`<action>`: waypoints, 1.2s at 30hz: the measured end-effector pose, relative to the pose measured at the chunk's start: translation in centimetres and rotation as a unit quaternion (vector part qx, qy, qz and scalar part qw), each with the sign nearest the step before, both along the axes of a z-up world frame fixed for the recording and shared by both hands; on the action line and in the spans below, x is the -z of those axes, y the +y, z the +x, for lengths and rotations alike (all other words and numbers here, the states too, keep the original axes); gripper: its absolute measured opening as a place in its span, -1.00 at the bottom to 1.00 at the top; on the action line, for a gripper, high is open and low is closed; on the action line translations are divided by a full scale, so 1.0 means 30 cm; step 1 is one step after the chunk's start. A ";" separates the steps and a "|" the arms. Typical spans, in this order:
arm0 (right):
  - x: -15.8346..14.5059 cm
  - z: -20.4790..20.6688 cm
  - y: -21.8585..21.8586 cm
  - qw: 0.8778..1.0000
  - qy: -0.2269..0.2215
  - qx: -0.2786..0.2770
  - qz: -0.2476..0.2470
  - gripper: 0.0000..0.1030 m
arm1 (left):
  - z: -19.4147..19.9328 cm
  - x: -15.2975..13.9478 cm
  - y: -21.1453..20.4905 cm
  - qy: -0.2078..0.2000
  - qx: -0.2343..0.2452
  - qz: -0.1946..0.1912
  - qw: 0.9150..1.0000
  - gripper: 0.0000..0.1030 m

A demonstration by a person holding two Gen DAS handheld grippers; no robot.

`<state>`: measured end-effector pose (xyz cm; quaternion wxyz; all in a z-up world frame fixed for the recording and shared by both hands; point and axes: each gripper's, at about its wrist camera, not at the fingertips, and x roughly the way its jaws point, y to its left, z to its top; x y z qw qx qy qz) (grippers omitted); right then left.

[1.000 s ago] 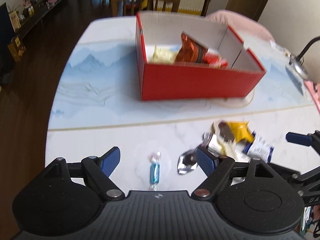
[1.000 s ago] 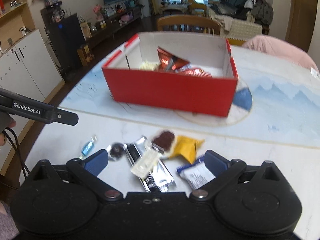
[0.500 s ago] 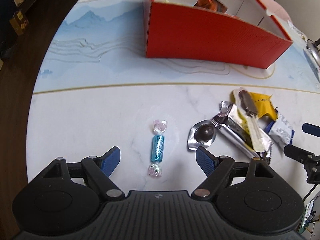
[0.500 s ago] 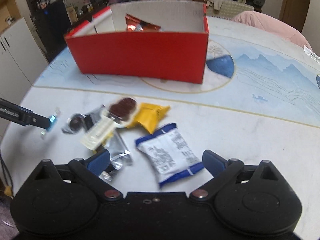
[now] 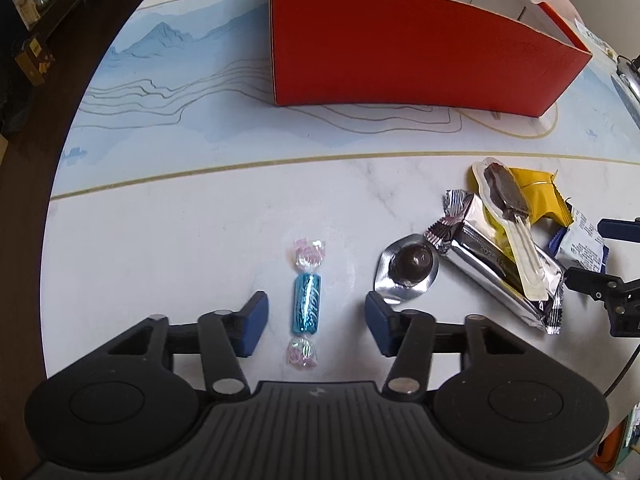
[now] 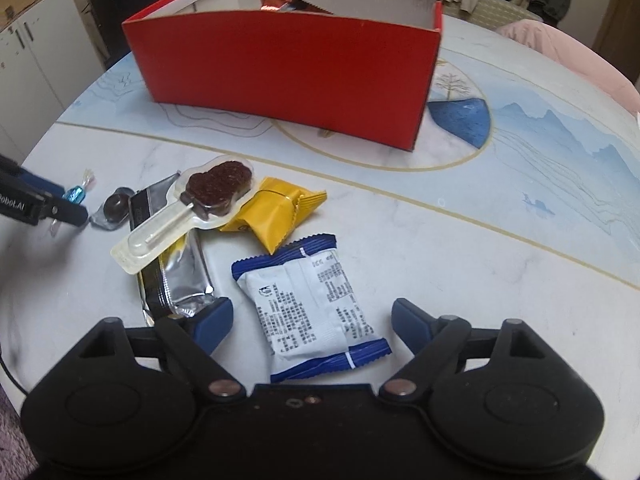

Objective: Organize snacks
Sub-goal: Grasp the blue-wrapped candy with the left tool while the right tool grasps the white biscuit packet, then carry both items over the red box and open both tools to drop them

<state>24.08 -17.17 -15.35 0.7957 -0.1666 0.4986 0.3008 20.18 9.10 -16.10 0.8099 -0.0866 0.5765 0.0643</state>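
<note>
Blue-foil twist candy [image 5: 307,307] with clear crinkled ends lies on the marble table [image 5: 180,232], between the left gripper [image 5: 316,326] pads, jaws closing, not yet touching. Over on the right view: blue-and-white printed snack packet [image 6: 316,312] sits flat between the right gripper [image 6: 312,324] pads, closing too, clear of it. Red box [image 6: 288,76] stands beyond.

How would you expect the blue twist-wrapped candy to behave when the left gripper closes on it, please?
The candy looks small and probably light, so a pad may nudge it sideways first. Its rounded foil body seems firm but could roll or slip on the smooth table. The twisted ends look floppy, so the closing left gripper, not yet touching it, should pinch the middle.
</note>
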 end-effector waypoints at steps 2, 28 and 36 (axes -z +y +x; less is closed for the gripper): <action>0.003 0.003 0.004 1.000 0.001 -0.007 -0.001 0.51 | 0.002 -0.002 -0.001 -0.003 0.001 0.001 1.000 -0.28; -0.062 -0.086 -0.017 0.998 -0.009 0.066 0.020 -0.07 | -0.018 -0.043 0.010 -0.018 0.011 -0.015 1.000 -0.76; -0.176 -0.114 -0.007 0.993 -0.032 0.100 0.048 -0.07 | -0.046 -0.148 0.021 -0.050 0.016 -0.032 0.998 -0.75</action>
